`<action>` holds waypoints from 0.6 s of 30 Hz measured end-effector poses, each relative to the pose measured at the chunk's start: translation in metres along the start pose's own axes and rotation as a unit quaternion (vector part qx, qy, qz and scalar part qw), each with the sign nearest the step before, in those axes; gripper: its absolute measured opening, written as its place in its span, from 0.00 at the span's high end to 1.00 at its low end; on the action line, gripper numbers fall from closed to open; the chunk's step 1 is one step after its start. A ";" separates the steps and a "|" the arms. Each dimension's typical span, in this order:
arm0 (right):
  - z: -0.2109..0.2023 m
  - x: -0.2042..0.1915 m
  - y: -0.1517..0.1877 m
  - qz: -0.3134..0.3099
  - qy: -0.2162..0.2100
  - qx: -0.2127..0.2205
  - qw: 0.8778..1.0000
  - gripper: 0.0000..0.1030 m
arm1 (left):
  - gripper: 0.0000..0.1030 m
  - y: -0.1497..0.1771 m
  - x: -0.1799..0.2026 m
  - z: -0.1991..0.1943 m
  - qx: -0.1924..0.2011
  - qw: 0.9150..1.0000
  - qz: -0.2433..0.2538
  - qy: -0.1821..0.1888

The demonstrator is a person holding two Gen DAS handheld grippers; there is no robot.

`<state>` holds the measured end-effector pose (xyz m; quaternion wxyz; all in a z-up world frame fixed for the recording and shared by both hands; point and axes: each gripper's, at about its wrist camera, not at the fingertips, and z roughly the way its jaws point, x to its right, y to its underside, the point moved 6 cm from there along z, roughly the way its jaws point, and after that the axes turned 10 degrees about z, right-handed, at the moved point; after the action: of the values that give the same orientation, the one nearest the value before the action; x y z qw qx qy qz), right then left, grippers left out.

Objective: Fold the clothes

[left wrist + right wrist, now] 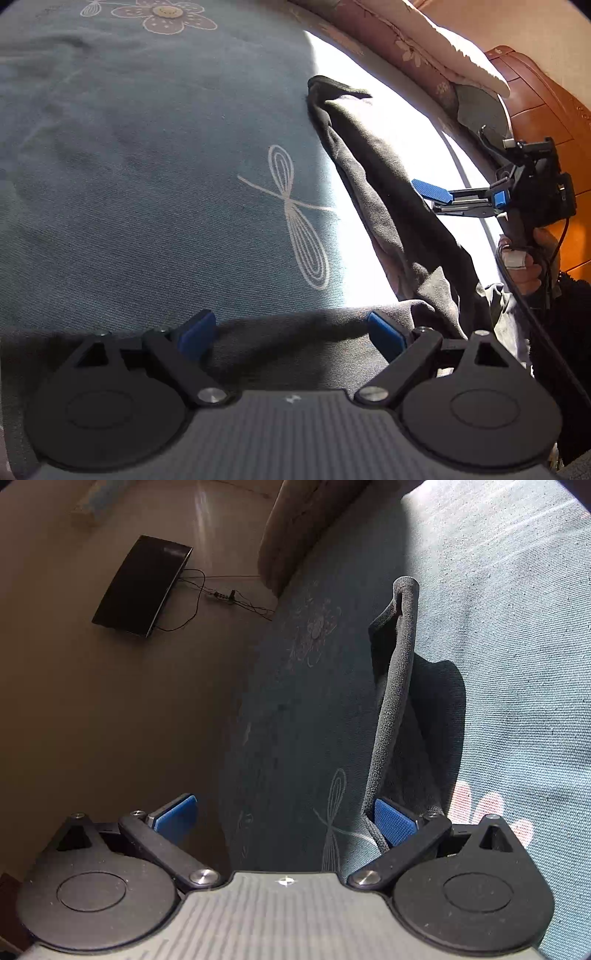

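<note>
Left wrist shows both our grippers (291, 334) (284, 818) spread wide, so the dark garment (388, 192) could slump unfolded.

home bedroom: floral bedsheet (147, 184), pillow (424, 40), wooden headboard (535, 96), wall tv (142, 587).

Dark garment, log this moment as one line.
garment: draped on bed sheet | left gripper: open | right gripper: open, fabric beside one finger
</note>
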<state>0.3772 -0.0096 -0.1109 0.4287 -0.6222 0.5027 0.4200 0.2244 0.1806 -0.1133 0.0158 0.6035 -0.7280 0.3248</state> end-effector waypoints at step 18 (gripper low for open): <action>-0.028 -0.026 0.035 -0.131 0.181 0.060 0.973 0.00 | 0.13 0.033 -0.024 -0.043 0.019 0.999 -0.015 -0.029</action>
<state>0.3415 -0.0337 -0.0825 0.4184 -0.7214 0.5104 0.2100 0.1861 0.2242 -0.1043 -0.0123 0.6242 -0.7123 0.3207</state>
